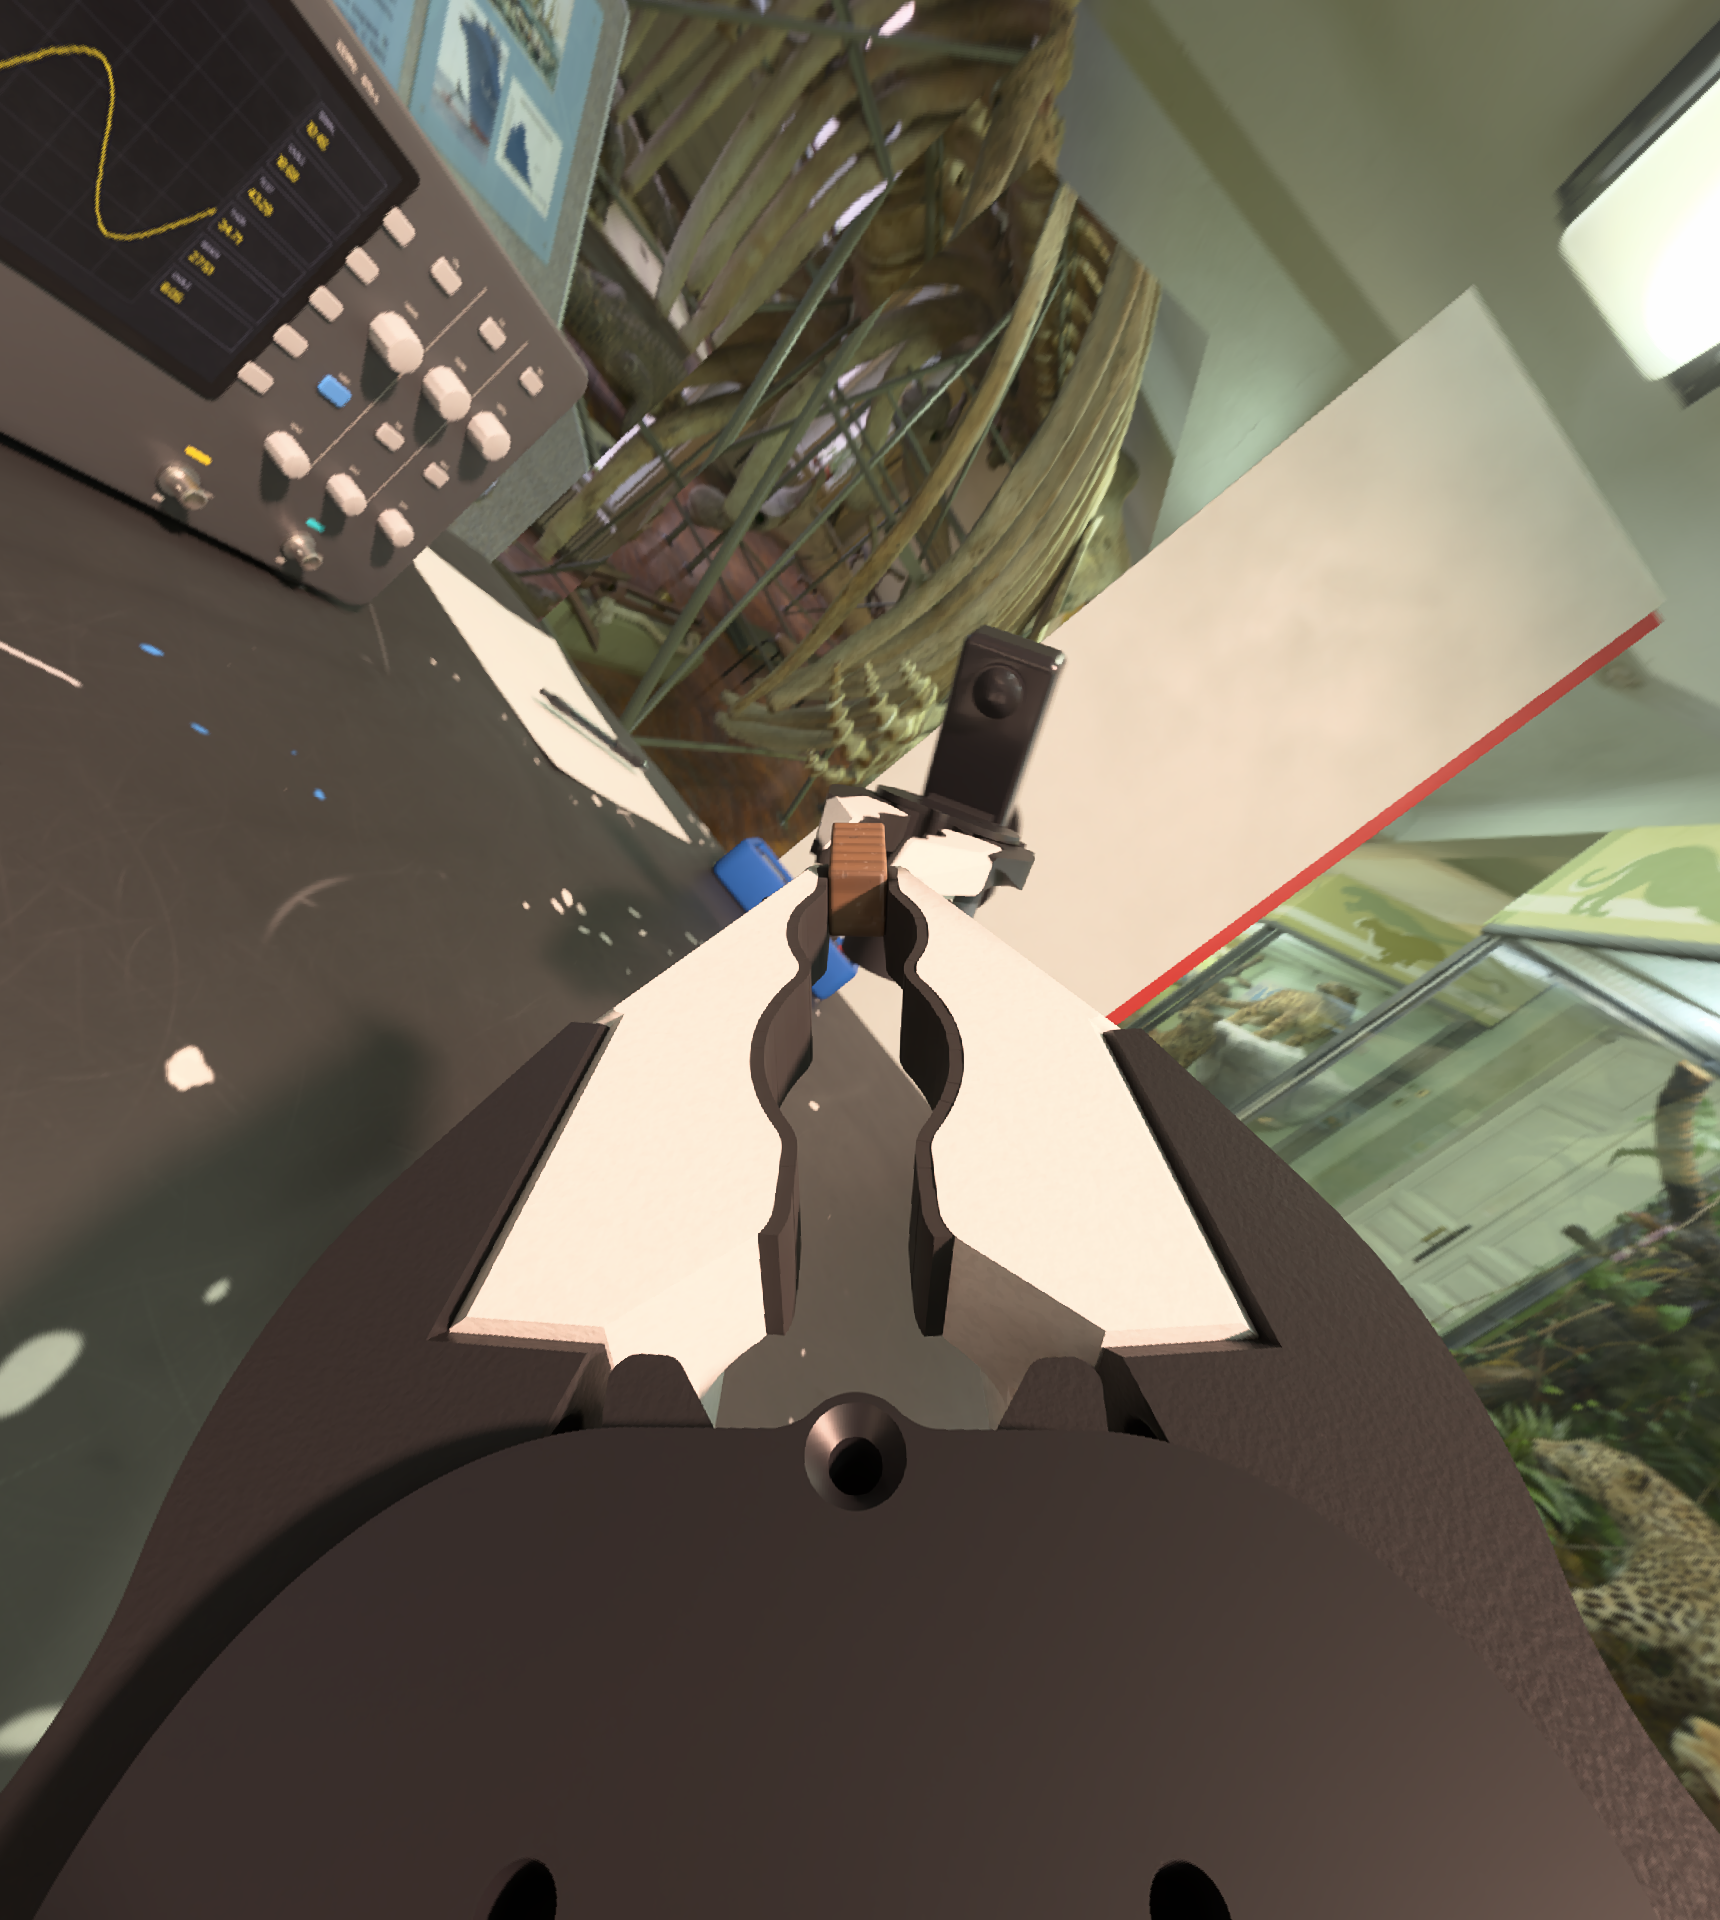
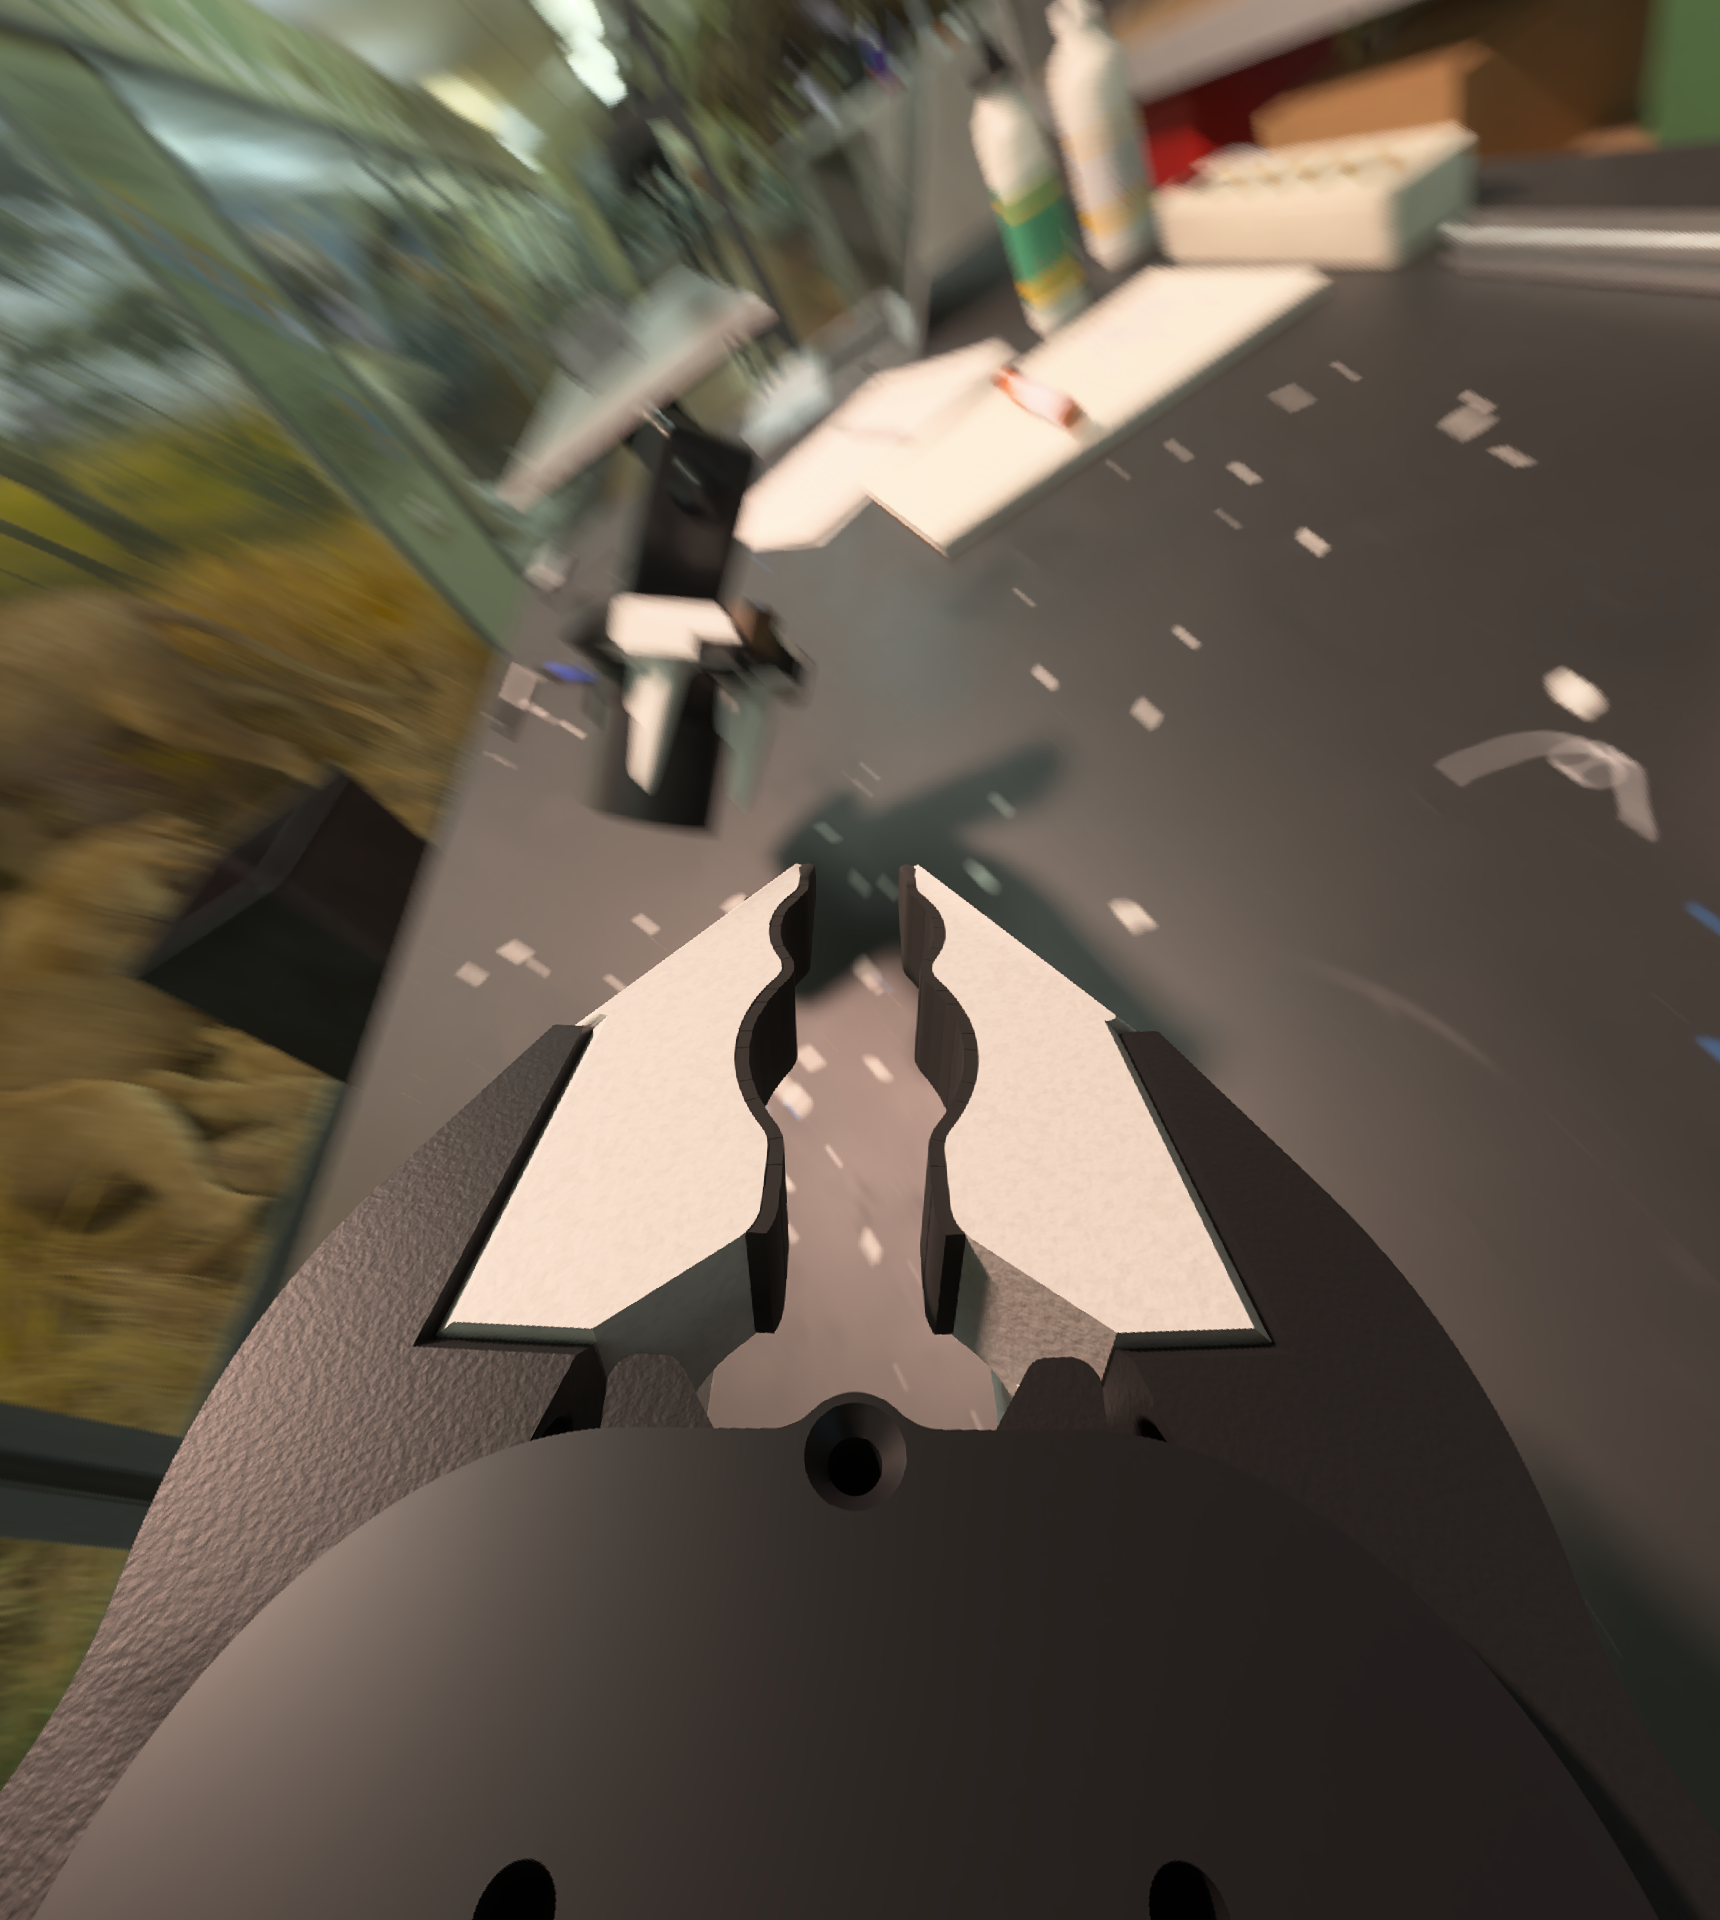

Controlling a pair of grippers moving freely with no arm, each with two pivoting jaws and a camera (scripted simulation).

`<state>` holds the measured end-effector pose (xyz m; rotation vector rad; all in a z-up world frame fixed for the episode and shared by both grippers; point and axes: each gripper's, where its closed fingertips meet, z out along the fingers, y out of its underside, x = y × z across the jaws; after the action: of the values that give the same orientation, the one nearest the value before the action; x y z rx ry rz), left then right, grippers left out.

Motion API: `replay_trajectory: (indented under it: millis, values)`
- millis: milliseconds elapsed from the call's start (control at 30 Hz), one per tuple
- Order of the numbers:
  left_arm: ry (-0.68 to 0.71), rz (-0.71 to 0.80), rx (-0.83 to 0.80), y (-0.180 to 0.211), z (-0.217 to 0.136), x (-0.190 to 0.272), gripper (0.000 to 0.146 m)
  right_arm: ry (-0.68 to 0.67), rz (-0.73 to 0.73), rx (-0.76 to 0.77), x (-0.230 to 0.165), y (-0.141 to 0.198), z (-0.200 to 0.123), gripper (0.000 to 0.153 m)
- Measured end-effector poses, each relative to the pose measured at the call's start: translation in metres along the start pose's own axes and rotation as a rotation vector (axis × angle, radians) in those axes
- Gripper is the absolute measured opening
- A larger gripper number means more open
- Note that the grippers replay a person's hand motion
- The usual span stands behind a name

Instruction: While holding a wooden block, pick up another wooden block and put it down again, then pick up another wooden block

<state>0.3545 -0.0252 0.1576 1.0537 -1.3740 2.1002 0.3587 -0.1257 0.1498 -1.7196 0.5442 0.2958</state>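
A small brown ribbed wooden block sits clamped at the tips of the left gripper, raised over the dark scratched tabletop. The right gripper is empty, fingers slightly parted, with no other block visible; its blurred view suggests a fast sweep, which could plausibly strike the left gripper and dislodge the shallowly held block.

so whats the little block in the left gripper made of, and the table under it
Block: looks like wood, matte brown with fine grain lines on its end face. Table: dark matte slab, scuffed and flecked with pale spots; could be laminate or stone, hard to tell.
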Motion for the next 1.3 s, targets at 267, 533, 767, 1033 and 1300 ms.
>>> replay_trajectory:
  millis: [267,533,767,1033,1300]
  values:
    - [-0.075,-0.004,-0.088,0.024,0.001,-0.013,0.009,0.415,-0.161,-0.451,0.047,0.11,-0.06,0.022]
    - [-0.103,-0.004,-0.137,0.037,0.014,-0.017,0.009,0.472,-0.127,-0.436,0.058,0.123,-0.042,0.02]
    - [-0.127,0.004,-0.132,0.04,0.015,-0.017,0.009,0.535,-0.118,-0.459,0.067,0.134,-0.029,0.019]
    - [-0.151,0.011,-0.127,0.041,0.014,-0.02,0.009,0.494,-0.068,-0.402,0.068,0.126,-0.027,0.008]
    - [-0.157,0.008,-0.113,0.038,0.01,-0.023,0.009,0.405,-0.079,-0.361,0.061,0.112,-0.021,0.008]
